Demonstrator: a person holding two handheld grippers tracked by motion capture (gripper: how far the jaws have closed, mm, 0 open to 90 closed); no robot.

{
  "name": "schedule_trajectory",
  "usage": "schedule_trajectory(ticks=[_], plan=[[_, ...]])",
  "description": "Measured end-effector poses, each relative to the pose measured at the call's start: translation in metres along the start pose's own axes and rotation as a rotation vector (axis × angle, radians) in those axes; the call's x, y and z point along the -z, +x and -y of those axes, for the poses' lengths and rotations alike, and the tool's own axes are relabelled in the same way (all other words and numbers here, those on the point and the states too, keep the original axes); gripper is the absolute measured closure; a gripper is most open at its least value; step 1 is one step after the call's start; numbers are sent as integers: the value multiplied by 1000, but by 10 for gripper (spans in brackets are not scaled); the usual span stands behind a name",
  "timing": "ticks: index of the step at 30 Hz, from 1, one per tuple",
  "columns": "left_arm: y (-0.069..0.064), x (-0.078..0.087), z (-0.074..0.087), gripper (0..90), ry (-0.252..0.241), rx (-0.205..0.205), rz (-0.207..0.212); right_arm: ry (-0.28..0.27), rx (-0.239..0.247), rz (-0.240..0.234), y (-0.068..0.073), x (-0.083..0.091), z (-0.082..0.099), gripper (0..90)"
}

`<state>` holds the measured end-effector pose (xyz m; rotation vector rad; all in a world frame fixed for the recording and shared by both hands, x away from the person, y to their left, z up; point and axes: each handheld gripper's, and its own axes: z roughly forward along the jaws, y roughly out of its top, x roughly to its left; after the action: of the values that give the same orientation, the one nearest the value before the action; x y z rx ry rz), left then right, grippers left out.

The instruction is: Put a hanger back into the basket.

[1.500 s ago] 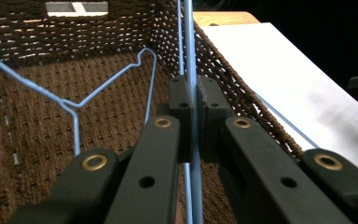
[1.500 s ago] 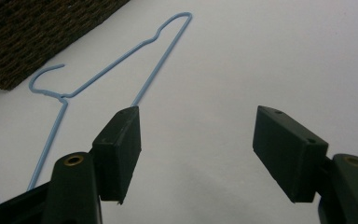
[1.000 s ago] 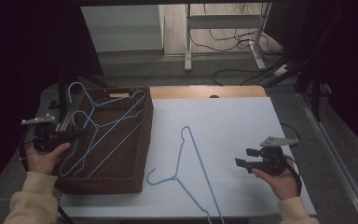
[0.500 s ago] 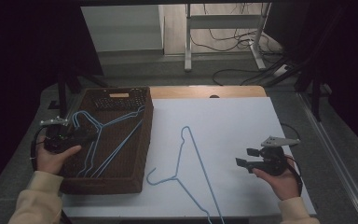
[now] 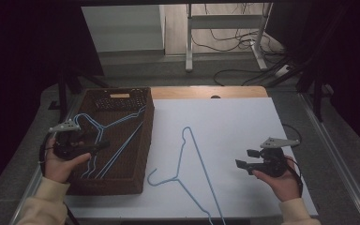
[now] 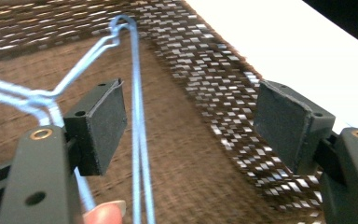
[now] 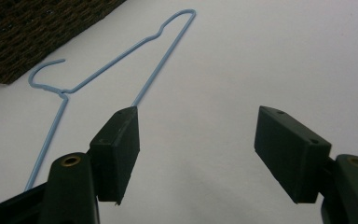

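High view: left claw (image 5: pixel 104 146) is hovering over the brown woven wicker basket (image 5: pixel 143 140), its jaws having just been opening, now spread wide and gripping nothing. The light blue wire hangers (image 5: pixel 104 136) are lying loose inside the basket, likely just dropped there for storing. Right claw (image 5: pixel 243 158) is waiting wide open and empty over the white desk (image 5: pixel 243 122), pointing level toward the single blue wire hanger (image 5: pixel 187 164) lying flat nearby.

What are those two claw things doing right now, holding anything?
Left gripper: jaws just opened, open over the hangers in the basket, gripping nothing.
Right gripper: open, empty, above the white board.
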<state>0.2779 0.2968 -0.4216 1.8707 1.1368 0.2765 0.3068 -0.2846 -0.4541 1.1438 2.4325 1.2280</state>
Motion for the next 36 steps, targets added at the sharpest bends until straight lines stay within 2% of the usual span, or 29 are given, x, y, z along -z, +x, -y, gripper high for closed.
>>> schedule_trajectory(ticks=[1, 2, 5, 6, 7, 8, 13, 16, 27, 36], plan=[[0, 0, 0, 256, 0, 0, 0, 1, 2, -1, 1, 0, 0, 310], [-4, -1, -1, 256, -1, -12, 17, 1, 2, -1, 1, 0, 0, 310], [-18, -7, -1, 250, 4, -38, 51, 8, 5, -2, 2, -1, 1, 307], [-27, -11, -2, 245, 14, -58, 66, 15, 7, -4, 3, -3, 1, 305], [-27, -11, -2, 245, 14, -58, 66, 17, 8, -4, 3, -3, 1, 303], [-34, -15, -2, 244, 20, -75, 89, 19, 10, -4, 4, -4, 1, 303], [-46, -21, -1, 244, 27, -100, 112, 19, 24, -3, 7, -5, 1, 303], [-48, -27, 2, 244, 40, -97, 122, 29, 29, -1, 9, -7, 1, 303], [-50, -27, 4, 244, 40, -95, 118, 30, 34, 6, 10, -8, 0, 303], [-53, -29, 6, 244, 51, -102, 112, 55, 49, 1, 21, -14, -3, 295]])
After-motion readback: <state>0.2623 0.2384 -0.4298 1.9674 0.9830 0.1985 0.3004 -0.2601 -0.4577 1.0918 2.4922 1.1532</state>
